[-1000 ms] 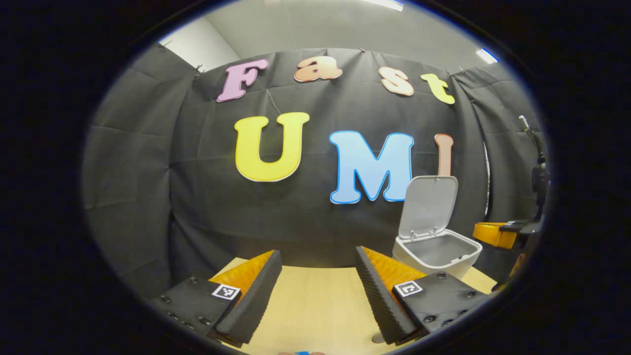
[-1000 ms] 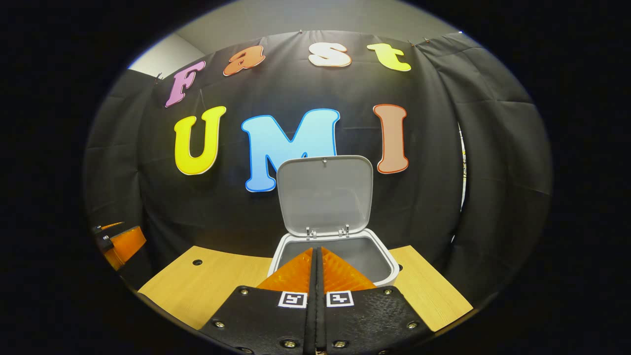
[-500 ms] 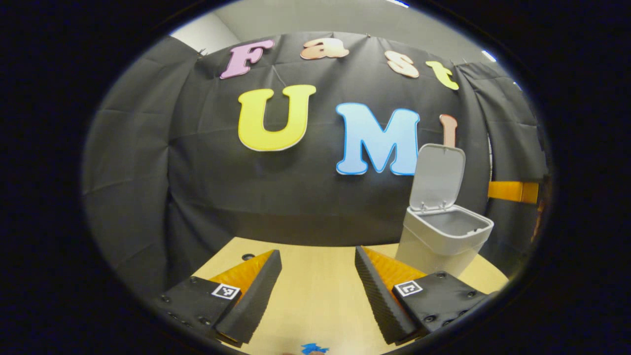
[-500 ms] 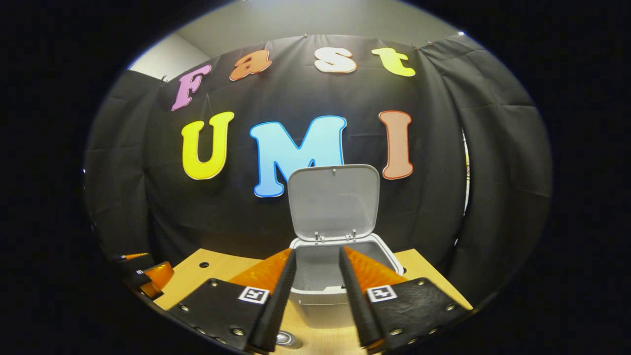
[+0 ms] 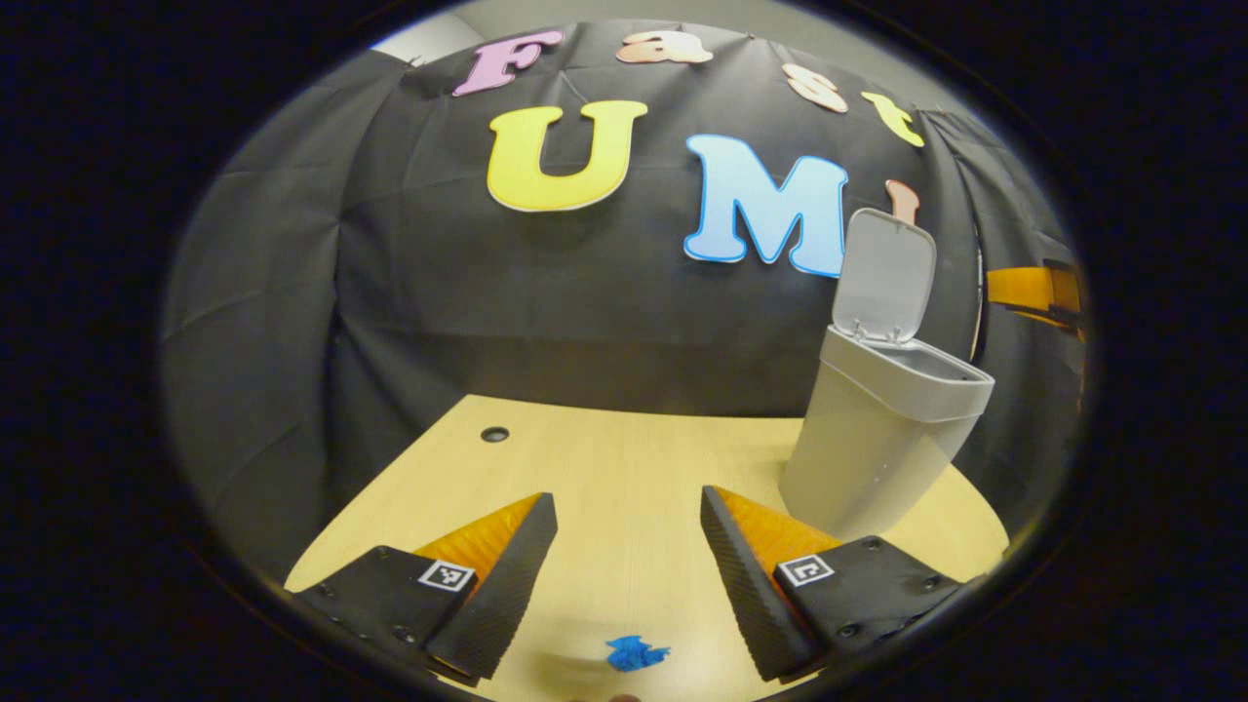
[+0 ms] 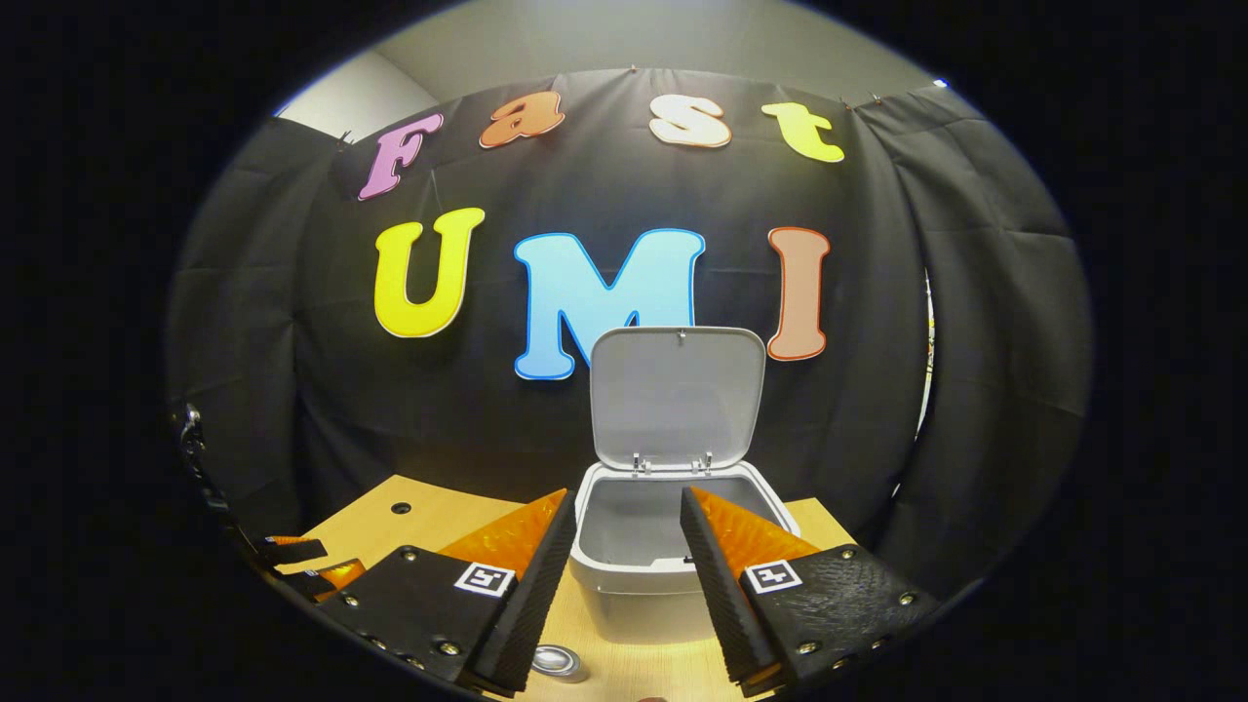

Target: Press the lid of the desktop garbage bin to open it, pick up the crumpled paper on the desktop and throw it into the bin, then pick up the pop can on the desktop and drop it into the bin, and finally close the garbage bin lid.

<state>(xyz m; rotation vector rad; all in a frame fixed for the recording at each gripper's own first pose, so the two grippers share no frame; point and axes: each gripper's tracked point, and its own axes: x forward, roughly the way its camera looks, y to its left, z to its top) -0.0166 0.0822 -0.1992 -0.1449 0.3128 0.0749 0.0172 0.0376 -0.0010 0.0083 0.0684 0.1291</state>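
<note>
The garbage bin (image 6: 643,575) stood on the wooden table (image 5: 624,468) with its lid (image 6: 678,395) up. The right gripper (image 6: 624,585) was wide open in front of the bin and held nothing. The pop can (image 6: 556,663) stood just below it. The left gripper (image 5: 624,575) was wide open and empty above the blue crumpled paper (image 5: 634,653).

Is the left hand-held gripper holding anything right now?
No, the left hand-held gripper is open with bare table between its fingers; the blue crumpled paper lies loose below.
</note>
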